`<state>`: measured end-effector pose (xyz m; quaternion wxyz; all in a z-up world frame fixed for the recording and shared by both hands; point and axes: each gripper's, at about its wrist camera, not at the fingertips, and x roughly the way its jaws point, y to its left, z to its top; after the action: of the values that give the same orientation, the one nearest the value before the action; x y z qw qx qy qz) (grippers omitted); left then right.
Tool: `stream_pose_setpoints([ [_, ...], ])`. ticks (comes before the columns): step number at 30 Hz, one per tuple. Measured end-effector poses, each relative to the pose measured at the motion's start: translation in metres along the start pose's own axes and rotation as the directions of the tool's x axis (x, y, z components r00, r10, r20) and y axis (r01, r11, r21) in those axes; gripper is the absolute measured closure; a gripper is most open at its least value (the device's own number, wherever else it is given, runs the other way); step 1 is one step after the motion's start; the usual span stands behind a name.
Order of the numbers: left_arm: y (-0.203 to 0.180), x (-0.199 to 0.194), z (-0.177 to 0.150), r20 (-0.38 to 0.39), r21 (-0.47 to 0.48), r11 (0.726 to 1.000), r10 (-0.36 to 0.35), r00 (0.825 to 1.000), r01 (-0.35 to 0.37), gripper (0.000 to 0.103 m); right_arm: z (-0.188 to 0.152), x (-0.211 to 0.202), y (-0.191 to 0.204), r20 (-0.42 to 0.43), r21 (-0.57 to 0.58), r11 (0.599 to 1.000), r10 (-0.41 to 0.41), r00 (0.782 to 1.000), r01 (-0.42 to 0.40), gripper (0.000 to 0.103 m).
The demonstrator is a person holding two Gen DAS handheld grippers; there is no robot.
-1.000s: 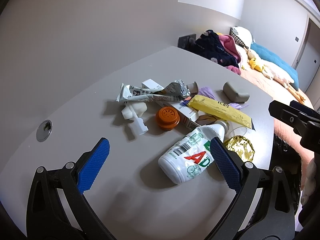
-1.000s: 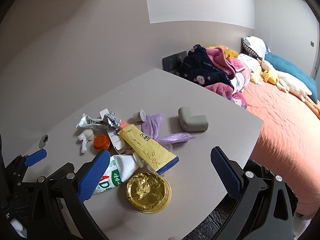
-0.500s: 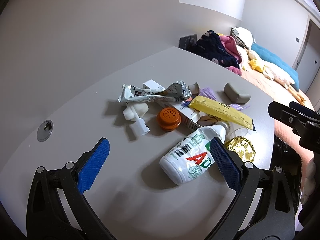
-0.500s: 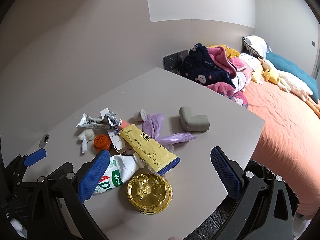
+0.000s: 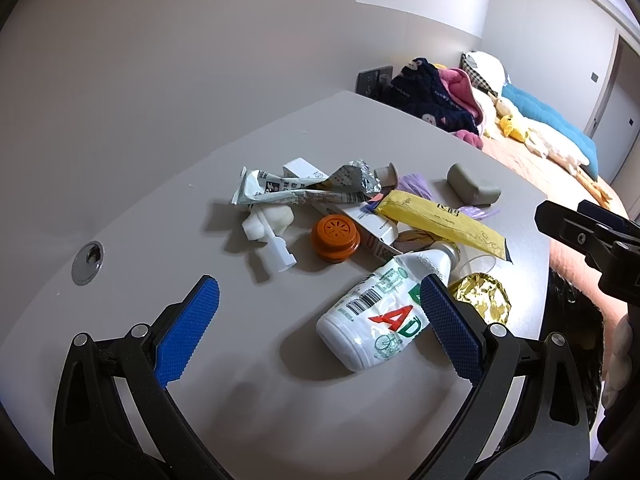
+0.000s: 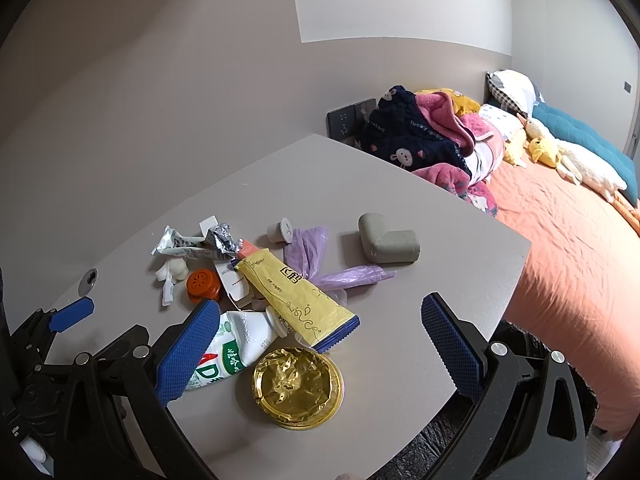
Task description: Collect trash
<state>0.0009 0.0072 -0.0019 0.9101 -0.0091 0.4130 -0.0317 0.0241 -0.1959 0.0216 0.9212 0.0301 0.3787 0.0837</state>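
Note:
A heap of trash lies on the grey table [image 5: 192,208]: a white "AD" bottle [image 5: 376,320] on its side, an orange cap [image 5: 335,238], a yellow packet [image 5: 440,218], a crumpled silver wrapper [image 5: 304,190], white foam bits [image 5: 268,220] and a gold foil lid [image 6: 298,388]. My left gripper [image 5: 316,328] stands open just short of the bottle, holding nothing. My right gripper [image 6: 318,350] hangs open over the gold lid and the yellow packet [image 6: 296,300], also holding nothing. The purple plastic wrap [image 6: 312,252] lies behind the packet.
A grey corner guard [image 6: 386,240] sits towards the table's far right. A cable hole [image 5: 87,266] is at the left. A black bag [image 6: 444,436] hangs below the table's near edge. A bed [image 6: 572,240] with clothes and pillows stands to the right.
Both views have barely shifted; the trash sits a touch lower and closer in the left wrist view. Neither gripper has opened, shut or taken anything.

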Motion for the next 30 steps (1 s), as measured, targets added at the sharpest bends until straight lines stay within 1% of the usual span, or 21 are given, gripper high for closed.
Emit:
stream_pose_setpoints([
  [9, -0.002, 0.002, 0.001, -0.003, 0.002, 1.0, 0.0, 1.0, 0.0, 0.007, -0.001, 0.002, 0.0, -0.002, -0.001, 1.0, -0.001, 1.0, 0.001, 0.003],
  [14, -0.006, 0.005, 0.001, -0.012, 0.024, 1.0, -0.002, 1.0, 0.002, 0.006, -0.002, 0.003, -0.001, -0.006, -0.003, 1.0, 0.004, 1.0, -0.004, 0.003],
  [20, -0.013, 0.013, 0.002, -0.015, 0.064, 0.997, -0.029, 0.999, 0.03, 0.006, -0.006, 0.015, -0.009, -0.032, -0.005, 1.0, 0.015, 0.999, -0.015, 0.003],
  [25, -0.021, 0.025, 0.002, -0.038, 0.117, 0.991, -0.063, 0.997, 0.067, 0.006, -0.003, 0.028, -0.008, -0.059, -0.046, 0.999, 0.005, 0.998, -0.007, 0.003],
  [26, -0.022, 0.029, 0.002, -0.047, 0.124, 0.99, -0.068, 0.997, 0.073, 0.007, -0.003, 0.031, -0.008, -0.069, -0.055, 0.998, 0.001, 0.998, -0.005, 0.003],
  [27, -0.022, 0.032, 0.003, -0.056, 0.129, 0.989, -0.069, 0.996, 0.076, 0.006, -0.001, 0.034, -0.006, -0.08, -0.063, 0.998, -0.004, 0.997, -0.001, 0.007],
  [30, -0.027, 0.043, 0.002, -0.083, 0.155, 0.983, -0.088, 0.993, 0.1, 0.007, 0.001, 0.046, -0.004, -0.111, -0.091, 0.996, -0.009, 0.994, -0.001, 0.016],
])
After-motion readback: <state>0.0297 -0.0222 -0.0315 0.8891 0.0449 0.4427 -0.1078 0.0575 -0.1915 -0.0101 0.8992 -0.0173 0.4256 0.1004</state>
